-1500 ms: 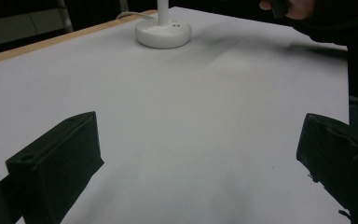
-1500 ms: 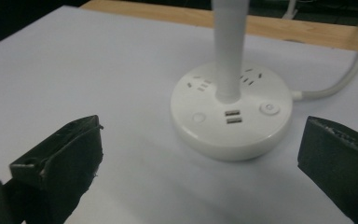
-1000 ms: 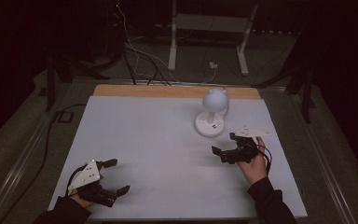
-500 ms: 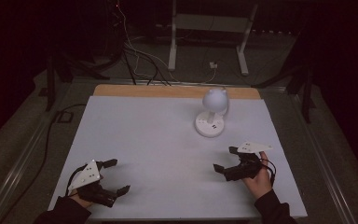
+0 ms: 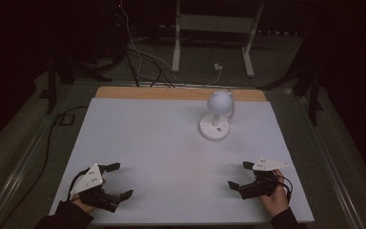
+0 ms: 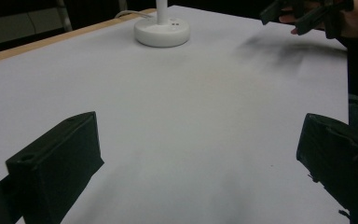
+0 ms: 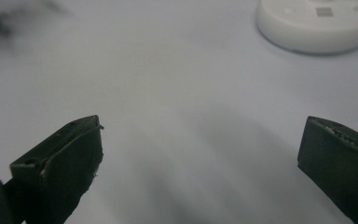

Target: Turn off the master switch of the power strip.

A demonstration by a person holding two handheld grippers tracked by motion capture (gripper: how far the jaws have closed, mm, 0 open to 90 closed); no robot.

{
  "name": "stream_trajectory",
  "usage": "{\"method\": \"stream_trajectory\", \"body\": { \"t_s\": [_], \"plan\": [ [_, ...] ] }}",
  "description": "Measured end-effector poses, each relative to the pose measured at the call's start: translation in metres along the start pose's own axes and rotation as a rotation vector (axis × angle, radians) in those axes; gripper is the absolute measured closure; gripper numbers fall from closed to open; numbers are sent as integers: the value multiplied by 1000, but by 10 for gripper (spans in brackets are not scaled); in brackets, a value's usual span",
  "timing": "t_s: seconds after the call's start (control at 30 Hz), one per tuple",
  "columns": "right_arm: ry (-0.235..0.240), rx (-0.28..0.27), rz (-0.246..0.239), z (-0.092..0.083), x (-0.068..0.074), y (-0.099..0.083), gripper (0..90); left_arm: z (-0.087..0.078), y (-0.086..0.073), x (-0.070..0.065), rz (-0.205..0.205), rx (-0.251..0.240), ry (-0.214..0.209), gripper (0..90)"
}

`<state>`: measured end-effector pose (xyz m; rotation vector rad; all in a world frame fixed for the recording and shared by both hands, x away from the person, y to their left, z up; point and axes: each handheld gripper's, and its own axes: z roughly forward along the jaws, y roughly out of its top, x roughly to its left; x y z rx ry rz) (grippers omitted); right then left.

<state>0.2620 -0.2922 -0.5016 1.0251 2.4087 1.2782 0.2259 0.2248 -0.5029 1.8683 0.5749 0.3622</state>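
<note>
From above, the white lamp [image 5: 216,119] stands upright toward the far right of the table [image 5: 162,143], its round base flat on the white surface and its domed head turned away from the person. The left gripper [image 5: 117,180] rests at the near left corner, jaws spread wide, gripping nothing. The right gripper [image 5: 240,174] sits at the near right, also wide open and empty, well apart from the lamp and pointing inward across the table.

In the left gripper view, its two black jaws stand far apart over bare table; the lamp base [image 6: 162,32] lies well ahead, and the other hand with its gripper [image 6: 307,14] hangs at the upper right.

In the right gripper view, the jaws are again wide, nothing between them, and the lamp's base [image 7: 319,23] shows off to the upper right, with small markings on top.

To my eye this is a pause between steps, nothing in hand. A next reach for the lamp would suit the right gripper, turning toward the base or stem.
</note>
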Motion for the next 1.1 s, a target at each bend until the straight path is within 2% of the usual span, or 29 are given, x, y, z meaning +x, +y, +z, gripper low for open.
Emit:
{"method": "stream_trajectory", "body": {
  "t_s": [0.1,0.13,0.43,0.73,1.1],
  "plan": [
    [-12,25,8,-2,0,-4,0,0,0,0,0,1,1,3],
    [-31,22,8,-5,1,-9,0,0,0,0,0,0,1,3],
    [-107,11,22,-16,0,-24,0,0,0,-1,1,1,-1,3],
    [-113,33,4,-10,0,-23,0,1,0,0,-2,1,-3,3],
    [-101,38,7,-8,-2,-23,0,0,0,1,-7,-1,-6,3]
  ]
}}
